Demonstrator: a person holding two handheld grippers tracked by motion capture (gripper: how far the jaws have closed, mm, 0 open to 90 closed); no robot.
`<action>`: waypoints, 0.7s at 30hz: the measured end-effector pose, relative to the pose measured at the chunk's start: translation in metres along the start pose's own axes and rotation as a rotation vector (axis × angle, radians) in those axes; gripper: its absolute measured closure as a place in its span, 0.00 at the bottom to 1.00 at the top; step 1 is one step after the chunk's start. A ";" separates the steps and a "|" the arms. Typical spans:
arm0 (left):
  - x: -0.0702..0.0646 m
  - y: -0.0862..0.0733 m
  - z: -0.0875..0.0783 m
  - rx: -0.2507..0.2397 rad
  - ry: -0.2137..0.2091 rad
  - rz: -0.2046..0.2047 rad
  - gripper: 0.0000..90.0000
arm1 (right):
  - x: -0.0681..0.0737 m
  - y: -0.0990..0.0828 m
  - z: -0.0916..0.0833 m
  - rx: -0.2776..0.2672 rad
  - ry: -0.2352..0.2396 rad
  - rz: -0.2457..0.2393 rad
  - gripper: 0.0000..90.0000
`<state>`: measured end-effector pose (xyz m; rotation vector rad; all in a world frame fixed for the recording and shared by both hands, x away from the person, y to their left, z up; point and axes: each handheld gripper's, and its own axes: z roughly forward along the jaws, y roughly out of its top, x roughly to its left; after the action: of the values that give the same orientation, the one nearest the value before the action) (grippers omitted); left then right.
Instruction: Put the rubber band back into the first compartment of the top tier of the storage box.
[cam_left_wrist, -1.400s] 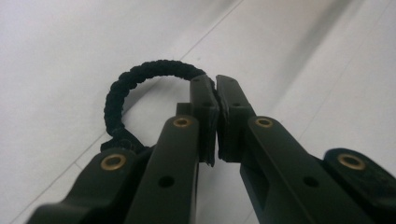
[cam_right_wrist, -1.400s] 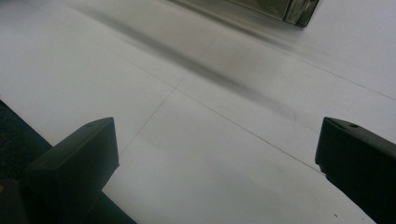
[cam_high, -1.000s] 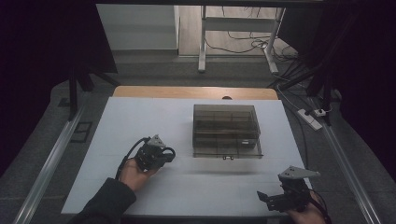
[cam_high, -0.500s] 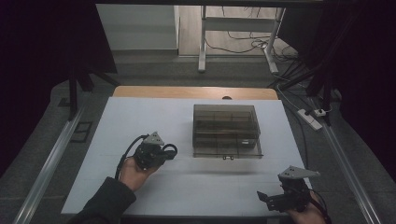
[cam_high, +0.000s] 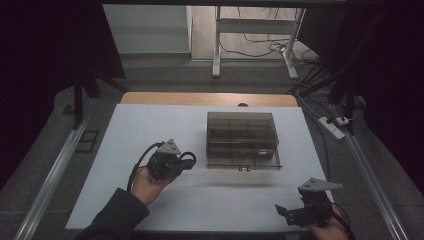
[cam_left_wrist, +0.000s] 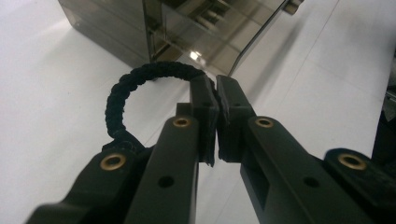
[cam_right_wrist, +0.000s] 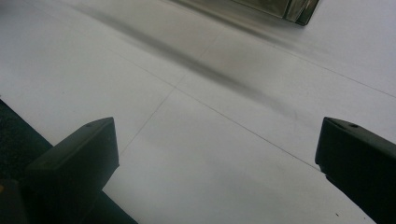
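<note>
Two hand-held grippers were at work over a white tabletop (cam_high: 150, 125). The left hand-held gripper (cam_high: 186, 159) was held just left of a smoky, see-through box (cam_high: 242, 140) that sat near the tabletop's middle; its jaws were pressed together on a black braided loop (cam_left_wrist: 140, 84), pinching one end of the ring between the pads (cam_left_wrist: 205, 112). In the left gripper view the loop curved out to the left of the jaws and back down to the gripper's body, with its top in front of the box's near corner (cam_left_wrist: 154, 28). In the high view the same loop (cam_high: 187, 157) showed as a small dark ring at the gripper's tip, close to the box but apart from it. The box (cam_high: 242, 140) had inner dividers, and a small latch (cam_high: 244, 169) showed at its front edge. The right hand-held gripper (cam_high: 285, 214) was held low at the tabletop's near right corner, well apart from the box and the loop; its jaws stood wide apart with nothing between them, and in the right gripper view bare tabletop (cam_right_wrist: 210, 140) lay between them, with a corner of the box (cam_right_wrist: 289, 9) at the top edge. A dark sleeve (cam_high: 115, 215) led to the left hand (cam_high: 147, 180)
</note>
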<state>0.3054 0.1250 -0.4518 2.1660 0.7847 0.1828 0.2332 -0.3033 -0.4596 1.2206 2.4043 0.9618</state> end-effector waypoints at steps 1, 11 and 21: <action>0.000 0.001 0.000 -0.003 0.000 0.000 0.96 | 0.000 0.000 0.000 0.000 -0.001 -0.001 0.00; -0.006 0.020 0.003 -0.029 -0.011 0.030 0.96 | -0.001 0.000 0.000 -0.003 0.000 0.002 0.00; -0.014 0.033 0.007 -0.034 -0.030 0.061 0.96 | -0.001 0.000 0.000 -0.002 -0.003 0.001 0.00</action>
<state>0.3129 0.0964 -0.4304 2.1574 0.6941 0.1928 0.2337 -0.3039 -0.4598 1.2221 2.4003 0.9615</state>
